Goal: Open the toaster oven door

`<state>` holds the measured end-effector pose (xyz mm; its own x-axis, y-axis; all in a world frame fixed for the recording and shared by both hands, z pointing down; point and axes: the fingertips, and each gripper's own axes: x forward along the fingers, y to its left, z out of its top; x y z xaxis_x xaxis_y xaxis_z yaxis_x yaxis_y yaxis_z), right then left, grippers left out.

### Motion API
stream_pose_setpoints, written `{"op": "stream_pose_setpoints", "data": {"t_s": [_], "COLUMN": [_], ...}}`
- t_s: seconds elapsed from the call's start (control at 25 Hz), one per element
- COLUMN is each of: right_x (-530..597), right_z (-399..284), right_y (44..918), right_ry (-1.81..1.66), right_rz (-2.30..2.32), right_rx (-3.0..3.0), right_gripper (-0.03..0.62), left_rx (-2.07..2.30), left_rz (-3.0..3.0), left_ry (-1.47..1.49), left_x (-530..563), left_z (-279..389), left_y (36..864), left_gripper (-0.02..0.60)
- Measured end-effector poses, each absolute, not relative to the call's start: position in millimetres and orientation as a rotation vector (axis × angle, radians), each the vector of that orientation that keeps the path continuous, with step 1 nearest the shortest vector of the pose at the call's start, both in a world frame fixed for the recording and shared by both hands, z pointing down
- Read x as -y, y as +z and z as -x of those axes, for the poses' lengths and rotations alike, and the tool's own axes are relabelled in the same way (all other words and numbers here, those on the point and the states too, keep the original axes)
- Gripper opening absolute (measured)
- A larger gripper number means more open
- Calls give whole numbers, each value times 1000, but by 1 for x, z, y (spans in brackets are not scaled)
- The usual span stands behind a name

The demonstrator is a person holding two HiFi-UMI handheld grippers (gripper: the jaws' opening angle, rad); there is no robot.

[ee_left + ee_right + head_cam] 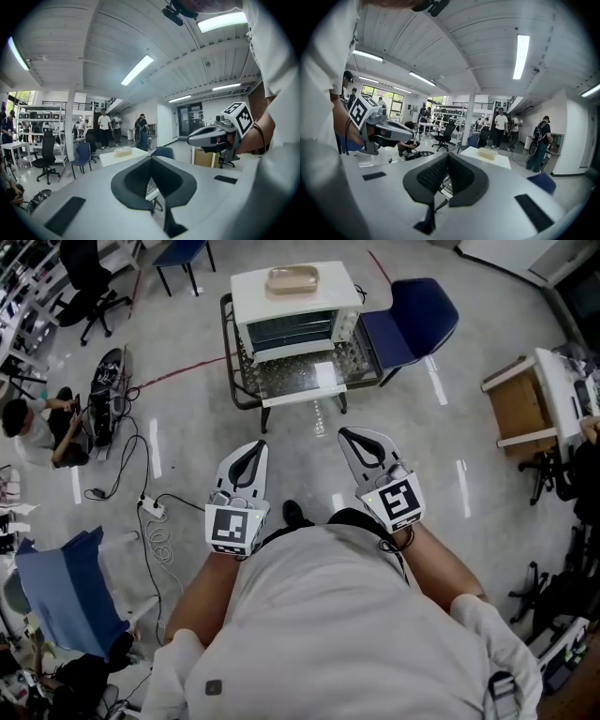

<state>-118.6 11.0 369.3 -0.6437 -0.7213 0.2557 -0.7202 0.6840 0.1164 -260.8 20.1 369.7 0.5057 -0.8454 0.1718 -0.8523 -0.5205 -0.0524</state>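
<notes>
The white toaster oven [295, 310] stands on a low dark-framed stand [228, 352] ahead of me, with a beige tray [292, 279] on its top. Its glass door [300, 374] hangs folded down and open, white handle [305, 396] toward me. My left gripper [260, 445] and right gripper [345, 433] hover side by side well short of the door, both shut and empty. In the left gripper view the shut jaws [151, 159] point at the oven, and the right gripper [208, 136] shows beside them. The right gripper view shows its shut jaws [447, 156] and the left gripper [386, 129].
A blue chair [412, 320] stands right of the oven. Cables and a power strip [150, 507] lie on the floor at left, near a crouching person [37, 427]. A wooden cabinet [520, 409] is at far right. Several people stand in the background.
</notes>
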Motion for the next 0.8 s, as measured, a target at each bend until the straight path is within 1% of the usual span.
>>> {"op": "stream_pose_setpoints", "data": {"t_s": [0.16,0.4,0.6,0.8], "right_x": [-14,-26,-45,-74], "right_z": [105,71,31,-8], "right_y": [363,363,369,370], "right_ry": [-69,-46,-22,-21], "right_rz": [-1115,-1071,-1056,-1032], "right_rx": [2643,2674,2697,2721], "right_gripper": [18,18,18,18], "left_rx": [1520,1533,1477,1514], "left_rz": [-2694,-2672,-2692,-2696], "left_ry": [236,218,214,207], "left_x": [-24,-38,-60,-87], "left_z": [248,219,173,130], "left_y": [358,349,358,350], "left_gripper": [15,15,15,16]}}
